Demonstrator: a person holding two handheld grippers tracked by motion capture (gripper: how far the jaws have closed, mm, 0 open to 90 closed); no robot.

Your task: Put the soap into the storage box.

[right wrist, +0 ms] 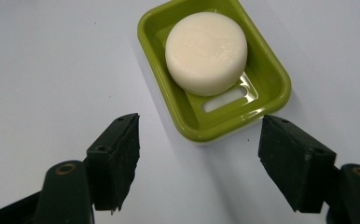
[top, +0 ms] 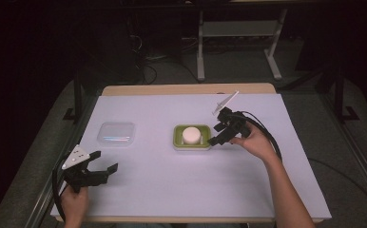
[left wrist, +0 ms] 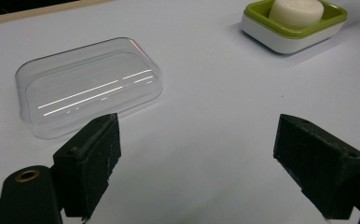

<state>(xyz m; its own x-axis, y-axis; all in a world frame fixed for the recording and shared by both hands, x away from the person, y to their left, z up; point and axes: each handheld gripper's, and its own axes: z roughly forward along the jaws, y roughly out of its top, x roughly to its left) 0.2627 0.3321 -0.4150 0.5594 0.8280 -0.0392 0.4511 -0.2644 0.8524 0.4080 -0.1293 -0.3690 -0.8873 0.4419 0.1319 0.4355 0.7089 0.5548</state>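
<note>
A green soap dish [top: 178, 137] [right wrist: 271, 79] [left wrist: 335, 17] with a white base sits mid-table, holding a round white soap bar [top: 191, 134] [right wrist: 206, 52] [left wrist: 295, 11]. A clear plastic lid [top: 116, 134] [left wrist: 87, 85] lies flat to its left. My right gripper [top: 218, 133] [right wrist: 199, 154] hovers open just right of the dish, its jaws spread wide with nothing between them. Near the front left of the table, my left gripper [top: 103, 161] [left wrist: 197, 158] is open too, pointing toward the lid and a short way in front of it.
A white sheet [top: 181, 185] covers the wooden table [top: 186, 89]. Beyond the far edge stand a dark floor, cables and a white table frame [top: 238, 42].
</note>
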